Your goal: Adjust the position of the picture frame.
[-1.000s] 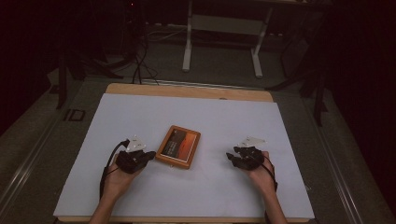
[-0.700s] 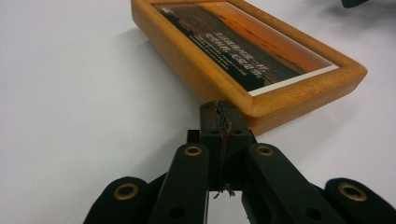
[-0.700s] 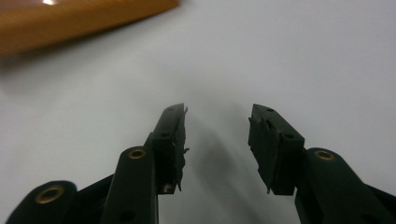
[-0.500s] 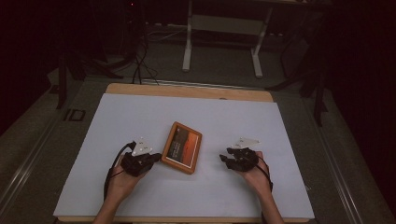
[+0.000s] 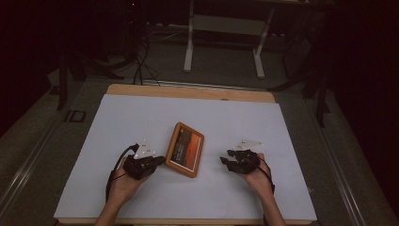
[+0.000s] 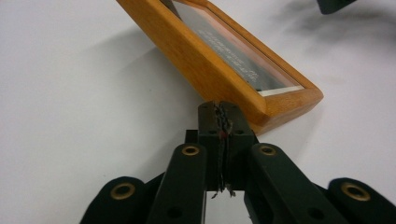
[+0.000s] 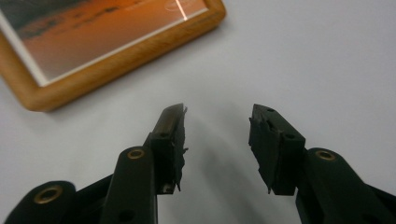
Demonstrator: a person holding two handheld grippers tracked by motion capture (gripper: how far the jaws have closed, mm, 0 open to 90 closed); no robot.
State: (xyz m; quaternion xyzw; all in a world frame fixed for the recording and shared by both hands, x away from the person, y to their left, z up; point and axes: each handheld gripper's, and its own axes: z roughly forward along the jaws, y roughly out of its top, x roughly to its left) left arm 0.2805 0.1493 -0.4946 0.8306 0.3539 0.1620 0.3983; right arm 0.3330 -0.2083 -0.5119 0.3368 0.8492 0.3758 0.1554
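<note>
Just ahead of the left gripper (image 6: 219, 122), jaws pressed together on nothing, sits the near corner of the wooden picture frame (image 5: 185, 149), seemingly touching. Its long axis runs away up the white table (image 5: 282, 141), slightly tilted. Right gripper (image 7: 217, 140), jaws apart and empty, lies farther off.

Left hand (image 5: 123, 181): enters from the 6 o'clock edge of the high view, forearm angled toward 1 o'clock, fist wrapped around the handle.

Left black two-jaw gripper (image 5: 160, 161): held low over the surface, pointing toward 3 o'clock. Pale three-cornered plate on top; dark cable looping back along the wrist toward 7 o'clock. In the left gripper view (image 6: 223, 122), jaws pressed together, ridged pads meeting with no gap, nothing between them.

Right hand (image 5: 256, 173): enters from the 6 o'clock edge, forearm angled toward 11 o'clock.

Right black two-jaw gripper (image 5: 224, 161): pointing toward 9 o'clock, pale plate on top. In the right gripper view (image 7: 218, 140), jaws spread wide, nothing between them.
</note>
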